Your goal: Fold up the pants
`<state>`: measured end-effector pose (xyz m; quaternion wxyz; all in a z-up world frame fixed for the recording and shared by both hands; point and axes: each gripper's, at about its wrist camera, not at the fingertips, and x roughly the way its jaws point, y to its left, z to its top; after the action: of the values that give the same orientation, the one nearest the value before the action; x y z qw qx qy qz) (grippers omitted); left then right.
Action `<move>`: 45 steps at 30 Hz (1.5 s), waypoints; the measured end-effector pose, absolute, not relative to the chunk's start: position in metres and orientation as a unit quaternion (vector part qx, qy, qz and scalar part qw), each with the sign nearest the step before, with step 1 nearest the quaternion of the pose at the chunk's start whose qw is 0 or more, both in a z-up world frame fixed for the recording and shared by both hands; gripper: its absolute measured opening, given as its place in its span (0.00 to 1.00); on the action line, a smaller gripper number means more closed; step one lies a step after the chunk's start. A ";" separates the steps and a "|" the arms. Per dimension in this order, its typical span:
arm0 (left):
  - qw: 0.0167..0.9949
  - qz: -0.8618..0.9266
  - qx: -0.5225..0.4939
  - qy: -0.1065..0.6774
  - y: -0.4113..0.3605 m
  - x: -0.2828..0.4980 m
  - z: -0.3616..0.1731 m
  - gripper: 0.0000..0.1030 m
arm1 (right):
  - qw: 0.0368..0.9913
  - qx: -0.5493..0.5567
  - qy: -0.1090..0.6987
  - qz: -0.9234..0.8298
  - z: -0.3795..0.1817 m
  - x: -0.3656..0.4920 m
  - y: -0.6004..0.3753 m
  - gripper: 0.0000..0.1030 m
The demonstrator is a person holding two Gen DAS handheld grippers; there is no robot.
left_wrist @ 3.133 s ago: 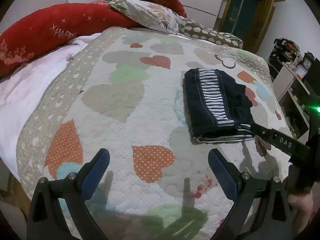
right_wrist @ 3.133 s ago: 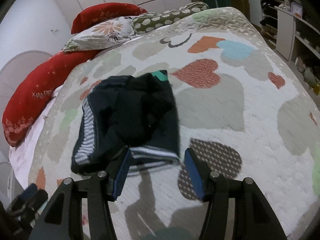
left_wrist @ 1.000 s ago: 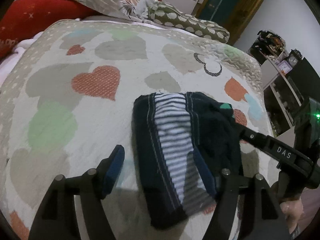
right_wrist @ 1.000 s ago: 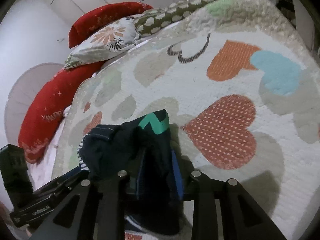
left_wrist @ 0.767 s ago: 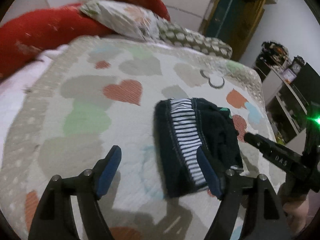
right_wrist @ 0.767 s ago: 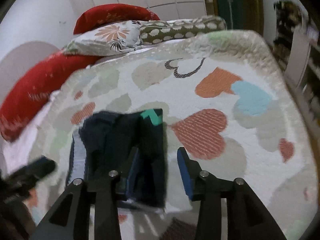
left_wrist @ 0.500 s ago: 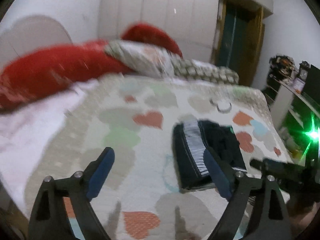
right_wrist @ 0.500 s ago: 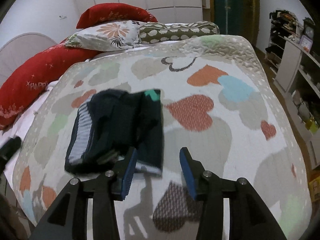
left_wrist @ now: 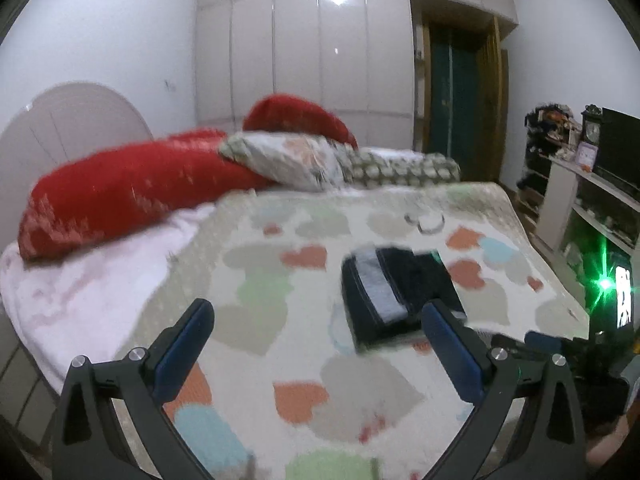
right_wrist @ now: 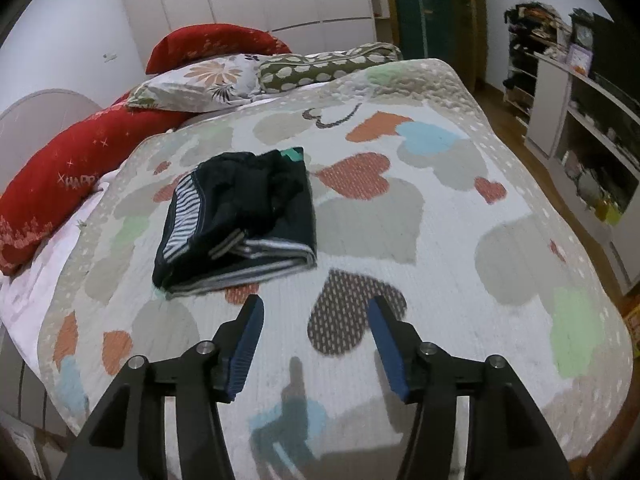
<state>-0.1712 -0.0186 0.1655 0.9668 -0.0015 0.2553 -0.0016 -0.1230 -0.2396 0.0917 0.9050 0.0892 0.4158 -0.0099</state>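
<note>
The dark pants (right_wrist: 244,216) with striped bands lie folded in a compact bundle on the heart-patterned quilt (right_wrist: 440,240). In the left wrist view the pants (left_wrist: 396,292) sit ahead and right of centre. My left gripper (left_wrist: 320,344) is open and empty, held above the quilt well short of the bundle. My right gripper (right_wrist: 316,324) is open and empty, above the quilt just in front of the bundle's near edge. The right gripper also shows at the right edge of the left wrist view (left_wrist: 560,344).
Red bolster pillows (right_wrist: 80,176), a floral pillow (right_wrist: 200,80) and a dotted green pillow (right_wrist: 328,64) lie at the head of the bed. White shelving (right_wrist: 580,132) with clutter stands to the right. A dark door (left_wrist: 452,104) is behind the bed.
Both grippers have let go of the pants and drawn back and up from the bundle. The folded bundle rests alone on the quilt.
</note>
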 end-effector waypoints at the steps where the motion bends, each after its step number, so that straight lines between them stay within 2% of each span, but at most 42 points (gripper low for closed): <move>1: 0.964 -0.001 -0.006 0.267 -0.018 -0.175 0.162 1.00 | 0.905 0.090 0.415 -0.011 0.092 -0.128 -0.239 0.57; 9: 0.954 -0.014 -0.015 0.300 -0.019 -0.190 0.155 1.00 | 0.908 0.079 0.411 -0.005 0.097 -0.157 -0.224 0.63; 24: 0.914 -0.010 -0.031 0.405 -0.025 -0.107 0.093 1.00 | 0.889 0.059 0.454 -0.011 0.053 -0.106 -0.221 0.63; 45: 0.895 -0.030 -0.033 0.444 -0.034 -0.092 0.069 1.00 | 0.886 0.026 0.463 -0.022 0.042 -0.091 -0.216 0.64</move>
<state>-0.0922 -0.0343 0.0691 0.8951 -0.0334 0.4436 -0.0297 -0.0914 -0.2159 0.0417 0.8859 0.0259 0.4625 -0.0220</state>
